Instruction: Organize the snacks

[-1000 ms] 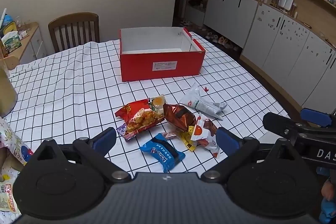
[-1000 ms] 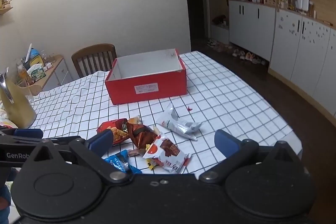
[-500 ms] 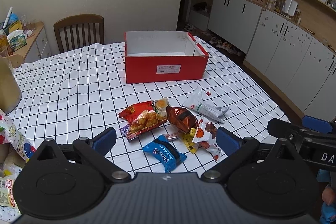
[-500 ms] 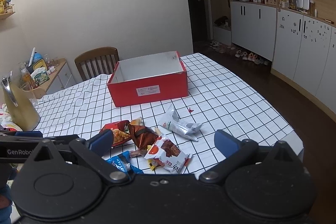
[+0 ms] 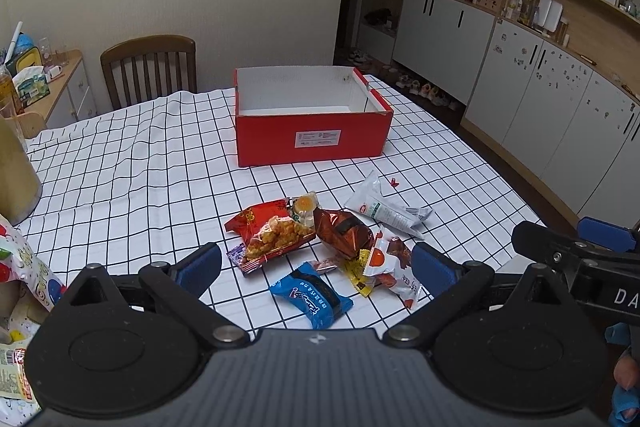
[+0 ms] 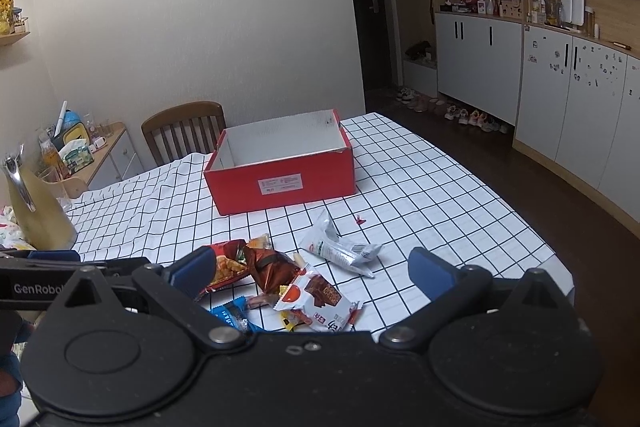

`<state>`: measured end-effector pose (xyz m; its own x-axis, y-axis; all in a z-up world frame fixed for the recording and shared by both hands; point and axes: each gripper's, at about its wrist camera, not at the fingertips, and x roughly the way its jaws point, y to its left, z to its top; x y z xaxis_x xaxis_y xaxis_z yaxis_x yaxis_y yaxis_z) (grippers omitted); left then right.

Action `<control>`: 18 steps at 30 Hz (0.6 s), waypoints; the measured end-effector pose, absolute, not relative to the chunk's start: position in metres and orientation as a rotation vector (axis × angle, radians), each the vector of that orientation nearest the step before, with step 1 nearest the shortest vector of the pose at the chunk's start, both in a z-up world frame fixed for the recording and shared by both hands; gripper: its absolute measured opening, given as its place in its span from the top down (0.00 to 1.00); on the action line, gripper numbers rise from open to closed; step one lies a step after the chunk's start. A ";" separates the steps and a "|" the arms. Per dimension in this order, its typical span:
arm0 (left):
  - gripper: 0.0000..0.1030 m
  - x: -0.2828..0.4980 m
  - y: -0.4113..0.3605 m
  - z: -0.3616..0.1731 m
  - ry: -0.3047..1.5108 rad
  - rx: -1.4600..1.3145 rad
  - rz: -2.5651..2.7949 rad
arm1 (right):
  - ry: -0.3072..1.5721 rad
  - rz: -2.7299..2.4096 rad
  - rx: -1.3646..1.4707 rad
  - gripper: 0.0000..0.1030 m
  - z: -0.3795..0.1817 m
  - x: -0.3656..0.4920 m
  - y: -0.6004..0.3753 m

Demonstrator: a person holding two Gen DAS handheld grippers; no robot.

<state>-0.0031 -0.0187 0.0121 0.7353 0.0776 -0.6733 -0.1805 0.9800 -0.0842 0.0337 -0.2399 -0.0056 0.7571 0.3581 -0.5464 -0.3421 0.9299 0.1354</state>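
Observation:
An open, empty red box [image 5: 312, 143] stands on the checked tablecloth [image 5: 140, 171]; it also shows in the right wrist view [image 6: 280, 183]. Nearer lies a pile of snacks: a red crackers bag [image 5: 270, 233], a brown packet [image 5: 344, 231], a white-and-red bar packet [image 5: 394, 269], a blue packet [image 5: 314, 295] and a white tube packet [image 5: 384, 211]. My left gripper [image 5: 316, 267] is open above the pile, holding nothing. My right gripper [image 6: 312, 269] is open over the same pile, with the white-and-red packet [image 6: 320, 299] between its fingers, untouched.
A wooden chair [image 5: 150, 67] stands behind the table. A yellowish jug [image 6: 38, 207] and a side cabinet [image 5: 44, 83] are at the left. Patterned bags [image 5: 20, 267] lie at the table's left edge. White cupboards [image 5: 520, 99] line the right wall.
Both grippers have lifted and pulled back a little, so the box and snacks sit slightly lower and farther in view. Nothing was taken hold of.

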 end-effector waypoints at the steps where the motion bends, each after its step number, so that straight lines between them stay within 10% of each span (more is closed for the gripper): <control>1: 0.01 -0.003 -0.019 0.012 0.731 -0.148 0.143 | 0.600 0.381 0.028 0.00 -0.005 0.034 -0.240; 18: 0.01 -0.002 -0.015 0.015 0.727 -0.147 0.144 | 0.609 0.375 0.050 0.00 -0.005 0.036 -0.240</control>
<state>-0.0024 -0.0152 0.0151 0.7379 0.0795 -0.6702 -0.1817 0.9798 -0.0838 0.0356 -0.2405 -0.0051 0.7549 0.3582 -0.5494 -0.3292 0.9315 0.1549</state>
